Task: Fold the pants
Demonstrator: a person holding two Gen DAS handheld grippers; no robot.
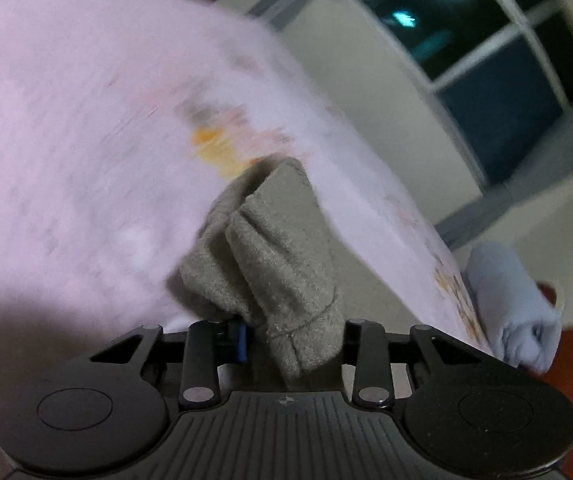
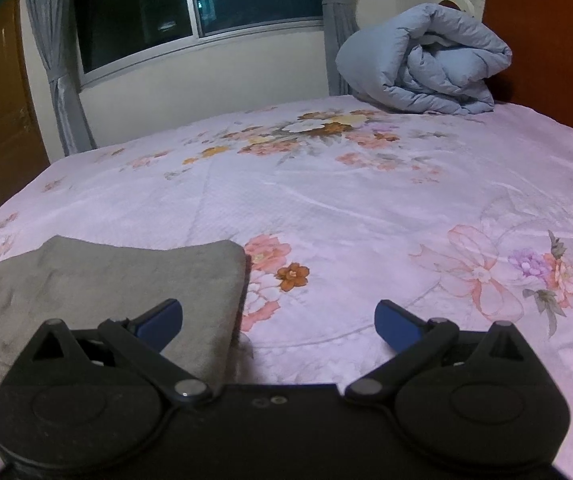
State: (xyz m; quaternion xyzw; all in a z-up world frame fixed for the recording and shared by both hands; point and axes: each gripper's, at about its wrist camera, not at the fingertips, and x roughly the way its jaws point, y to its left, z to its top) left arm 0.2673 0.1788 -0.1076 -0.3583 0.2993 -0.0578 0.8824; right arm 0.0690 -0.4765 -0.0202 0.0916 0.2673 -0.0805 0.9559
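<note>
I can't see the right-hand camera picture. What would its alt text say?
The right gripper hangs open just above a bed, one blue fingertip over the edge of folded grey pants lying on the pink floral bedspread. Behind are a rolled blue duvet by a red-brown headboard and a dark window with grey curtains.

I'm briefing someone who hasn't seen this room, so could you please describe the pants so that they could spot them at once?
Start from the bed with the pink floral bedspread. The pants lie at its near left edge, far from the rolled blue duvet by the headboard. They are the only flat, grey-brown fleecy cloth there.
</note>
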